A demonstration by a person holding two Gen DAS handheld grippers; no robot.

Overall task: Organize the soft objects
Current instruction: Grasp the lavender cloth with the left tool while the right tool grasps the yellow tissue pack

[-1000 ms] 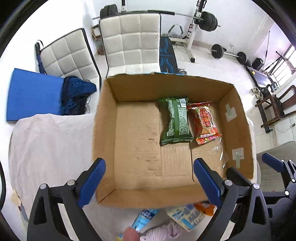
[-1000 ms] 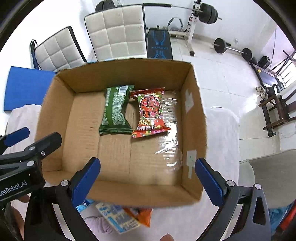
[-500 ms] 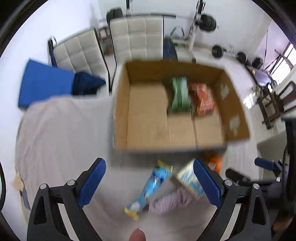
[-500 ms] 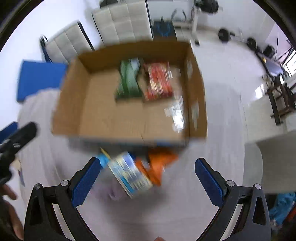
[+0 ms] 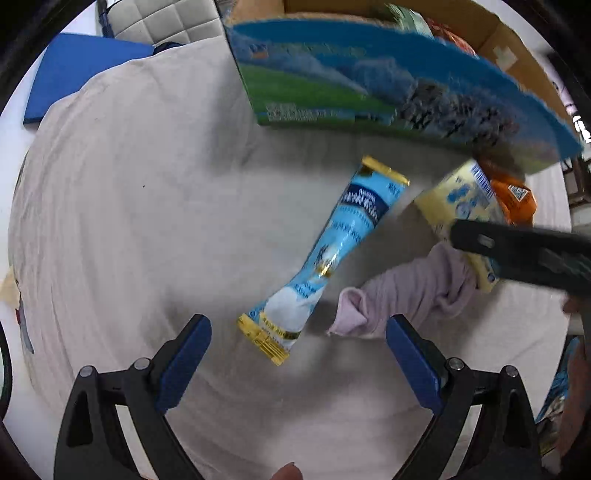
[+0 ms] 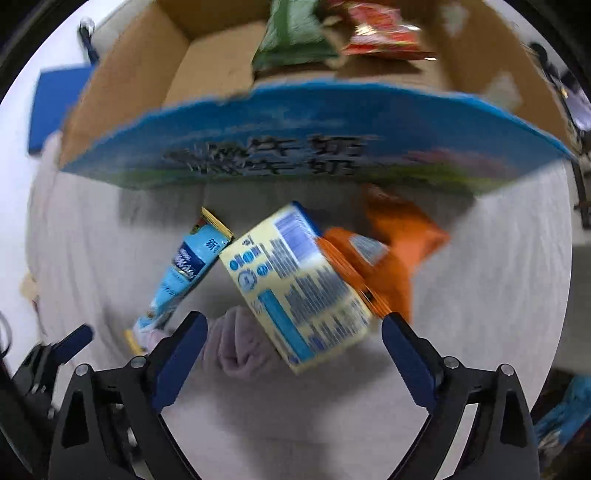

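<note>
Both your tongs hang spread and empty over the cloth-covered surface (image 5: pixel 122 206), w/ the loose soft items lying just ahead of them and the cardboard box (image 6: pixel 122 85) beyond those.

Left tongs (image 5: pixel 297 363): the light-blue snack sachet (image 5: pixel 325 258) lies straight ahead, its near yellow end just in front of the gap and a bit left of centre. Its long axis runs diagonally, near-left to far-right, so it sits skewed to the line between your tips, not square across it. Beside it on the right is the pale pink sock (image 5: pixel 410 291), its cuff end near your right-side finger. Your left tongs are the nearer ones for the sachet; judged from this, a slight wrist turn would square the grip across the sachet's narrow width.

Right tongs (image 6: pixel 293 363): the pale yellow packet (image 6: pixel 295 284) w/ blue print fills the space just ahead, between the finger lines, tilted, long axis near-right to far-left. It partly covers the sock (image 6: pixel 236 347) at its near-left corner, and an orange bag (image 6: pixel 391 258) touches its far-right side. The right tongs are nearer to this packet and look better placed for it.

In the box a green bag (image 6: pixel 291 33) and a red bag (image 6: pixel 380 33) already lie side by side at the far end. The box's printed blue front wall stands btw. the loose items and the inside, so anything lifted must clear that edge. Right view is blurred; fine contact can't be told.
</note>
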